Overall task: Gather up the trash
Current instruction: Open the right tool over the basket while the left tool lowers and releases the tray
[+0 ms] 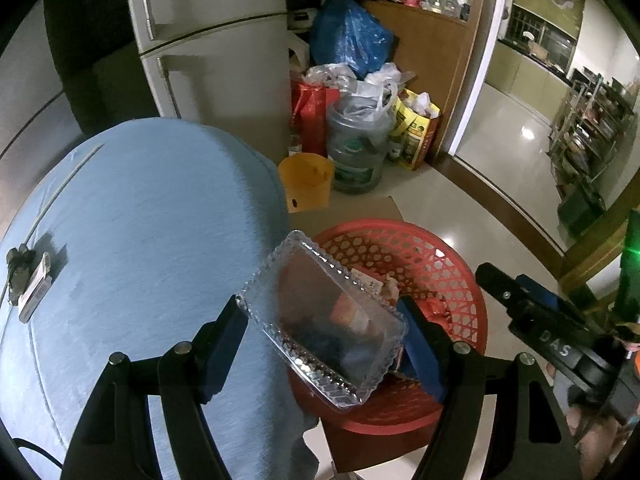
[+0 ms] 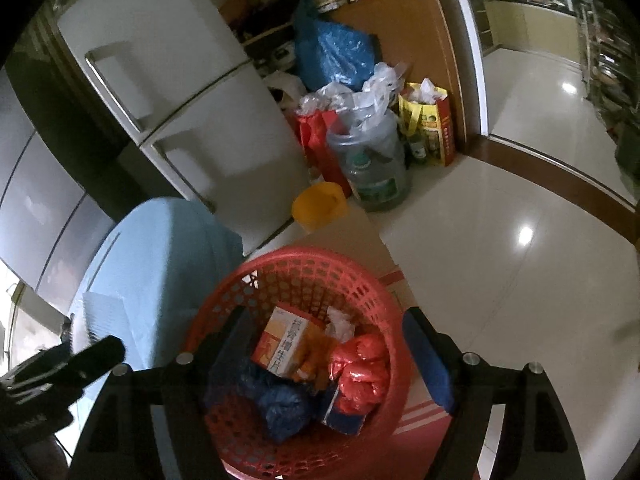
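Observation:
My left gripper [image 1: 324,328] is shut on a clear plastic tray [image 1: 320,320] with a scalloped rim, held tilted over the edge of the red mesh basket [image 1: 452,276]. My right gripper [image 2: 328,344] is open and empty, hovering above the red basket [image 2: 312,280]. Inside it lie an orange-and-white carton [image 2: 286,344], a crumpled red bag [image 2: 362,368], a crumpled blue bag [image 2: 280,404] and white paper. The right gripper's body also shows in the left wrist view [image 1: 532,312] at the right.
A light-blue clothed table [image 1: 132,240] lies left of the basket, with a small box and dark object [image 1: 30,280] on it. Behind stand a white fridge [image 1: 216,48], a yellow bin [image 1: 306,180], a water jug [image 1: 360,144] and piled bags [image 1: 352,36]. A glossy tiled floor [image 2: 500,248] lies to the right.

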